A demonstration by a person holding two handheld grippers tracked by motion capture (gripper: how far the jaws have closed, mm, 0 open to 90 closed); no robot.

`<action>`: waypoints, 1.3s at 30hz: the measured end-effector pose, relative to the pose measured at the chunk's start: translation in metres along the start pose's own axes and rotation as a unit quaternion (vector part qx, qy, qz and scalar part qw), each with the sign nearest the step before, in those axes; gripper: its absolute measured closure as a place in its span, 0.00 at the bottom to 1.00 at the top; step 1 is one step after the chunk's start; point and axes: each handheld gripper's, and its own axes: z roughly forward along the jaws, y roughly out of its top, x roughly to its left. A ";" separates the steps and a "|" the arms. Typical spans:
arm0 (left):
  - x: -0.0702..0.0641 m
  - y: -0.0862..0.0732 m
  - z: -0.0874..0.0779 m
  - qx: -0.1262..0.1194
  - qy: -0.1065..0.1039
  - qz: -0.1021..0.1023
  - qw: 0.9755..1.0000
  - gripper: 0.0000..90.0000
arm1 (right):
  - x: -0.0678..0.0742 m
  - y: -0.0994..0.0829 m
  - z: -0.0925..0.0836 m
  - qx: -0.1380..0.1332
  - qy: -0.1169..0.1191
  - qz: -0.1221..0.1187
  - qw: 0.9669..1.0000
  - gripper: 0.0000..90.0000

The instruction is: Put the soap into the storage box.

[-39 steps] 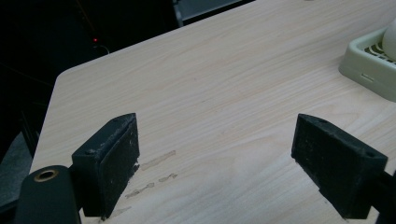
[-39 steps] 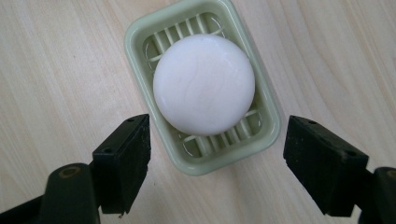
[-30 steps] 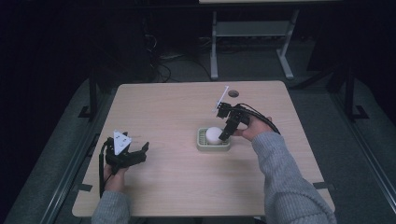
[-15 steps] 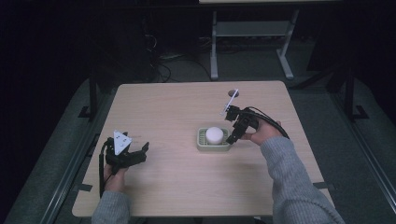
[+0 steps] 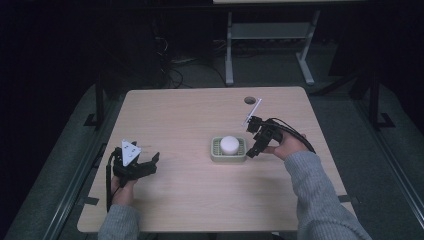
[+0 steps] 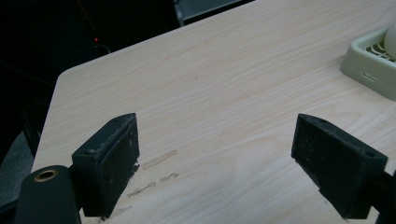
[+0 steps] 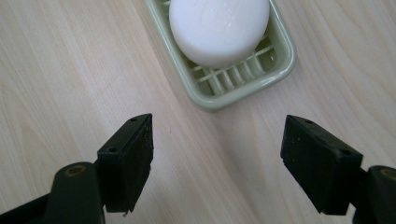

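I'm holding the right gripper [image 5: 253,150] with jaws spread wide and empty, just beside the green soap dish [image 7: 278,65]. The white soap [image 7: 219,28] is sitting in it, straight ahead. The left gripper [image 5: 150,164] is idling open, well apart.

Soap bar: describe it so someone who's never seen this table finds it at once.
On the light wooden table, look right of centre for a pale green slatted soap dish, just left of the right gripper. The soap bar lies in it: a round, white, smooth puck, the one white rounded thing on the tabletop.
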 end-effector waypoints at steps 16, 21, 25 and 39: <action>-0.002 0.001 0.000 0.004 -0.001 0.004 1.000 0.16 | 0.005 -0.018 -0.005 -0.006 -0.002 0.006 1.000 0.27; -0.001 0.000 0.000 0.005 0.000 0.004 1.000 0.16 | 0.005 -0.024 -0.002 -0.007 0.000 0.011 1.000 0.27; -0.001 0.000 0.000 0.004 0.000 0.003 1.000 0.16 | 0.005 -0.029 -0.002 -0.006 0.001 0.013 1.000 0.27; -0.001 0.000 0.000 0.003 0.000 0.003 1.000 0.17 | 0.008 -0.052 -0.006 -0.017 0.000 0.028 0.999 0.28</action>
